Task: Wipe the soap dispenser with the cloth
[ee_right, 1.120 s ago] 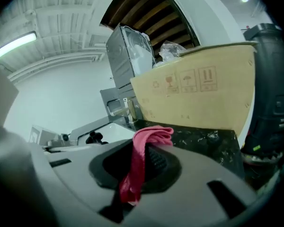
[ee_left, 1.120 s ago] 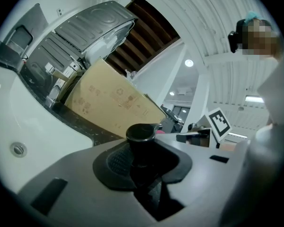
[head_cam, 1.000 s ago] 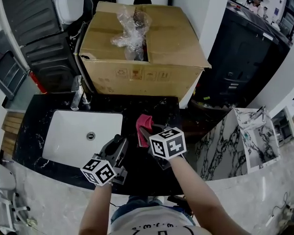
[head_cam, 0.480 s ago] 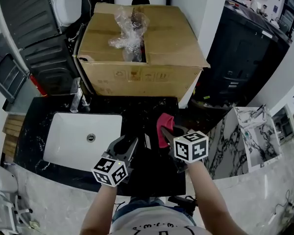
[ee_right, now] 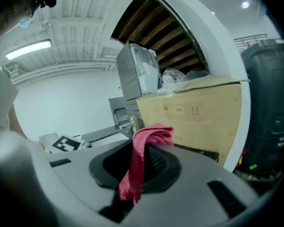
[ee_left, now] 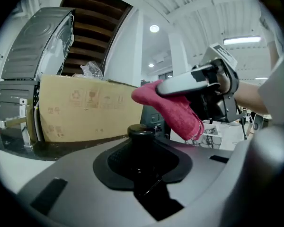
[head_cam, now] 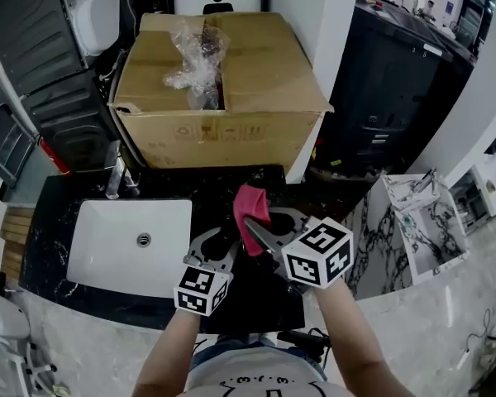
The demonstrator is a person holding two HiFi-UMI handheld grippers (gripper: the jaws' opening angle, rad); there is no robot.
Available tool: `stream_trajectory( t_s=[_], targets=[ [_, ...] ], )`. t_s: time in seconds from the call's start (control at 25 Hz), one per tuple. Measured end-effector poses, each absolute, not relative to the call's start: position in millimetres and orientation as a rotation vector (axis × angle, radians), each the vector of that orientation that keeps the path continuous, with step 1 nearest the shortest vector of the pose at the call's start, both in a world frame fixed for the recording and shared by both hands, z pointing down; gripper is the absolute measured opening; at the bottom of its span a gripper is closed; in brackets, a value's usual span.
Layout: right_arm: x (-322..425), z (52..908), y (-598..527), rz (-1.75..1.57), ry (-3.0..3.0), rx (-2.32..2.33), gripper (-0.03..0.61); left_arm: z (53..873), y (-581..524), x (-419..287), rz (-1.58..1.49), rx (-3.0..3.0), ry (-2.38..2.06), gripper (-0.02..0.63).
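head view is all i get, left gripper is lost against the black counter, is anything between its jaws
observer: yes, left gripper view shows the left gripper shut on a black soap dispenser, round pump cap poking up.
operator: cloth pinched or just draped
observer: right gripper view shows the right gripper shut on the pink cloth, tail hanging down.
operator: touching the dispenser
observer: no, from the left gripper view the cloth hangs up and right of the cap, apart.
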State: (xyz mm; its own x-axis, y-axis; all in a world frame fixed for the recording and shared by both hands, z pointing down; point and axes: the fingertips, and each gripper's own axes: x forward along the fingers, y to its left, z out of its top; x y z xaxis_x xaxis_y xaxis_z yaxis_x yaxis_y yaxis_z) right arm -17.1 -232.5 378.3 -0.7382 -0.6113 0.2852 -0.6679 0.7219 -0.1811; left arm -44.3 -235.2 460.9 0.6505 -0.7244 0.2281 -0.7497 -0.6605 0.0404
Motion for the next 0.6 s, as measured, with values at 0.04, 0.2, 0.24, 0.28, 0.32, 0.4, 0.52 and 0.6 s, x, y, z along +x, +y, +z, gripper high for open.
stream_trajectory(
  t_s=[0.04, 0.2, 0.24, 0.28, 0.32, 0.4, 0.52, 0.6],
  targets=[
    [-30, 379, -232, 0.368, -2.716, 0.968, 0.049, 461, -235, -44, 0.296, 2.735, -1.228, 0.106],
    [-73, 397, -236, 0.233, -2.630, 0.842, 0.049, 461, -234, -44, 0.308, 2.742, -1.233, 0.106],
    [-77, 402, -237, 0.210, -2.600, 0.832, 0.049, 461, -234, -44, 0.311, 2.745, -1.231, 0.106],
    [-79, 406, -238, 0.196, -2.579, 0.826, 0.049, 461, -234, -43, 0.313, 2.747, -1.230, 0.106],
    [-78, 408, -239, 0.193, -2.569, 0.817, 0.049, 461, -234, -43, 0.314, 2.748, -1.230, 0.106],
    [-75, 408, -240, 0.201, -2.572, 0.797, 0.049, 460, -235, -44, 0.313, 2.749, -1.235, 0.106],
    [-60, 411, -241, 0.251, -2.595, 0.813, 0.049, 461, -235, -45, 0.308, 2.751, -1.224, 0.106],
    [-44, 412, -241, 0.327, -2.616, 0.861, 0.049, 461, -234, -44, 0.308, 2.753, -1.214, 0.106]
  ],
)
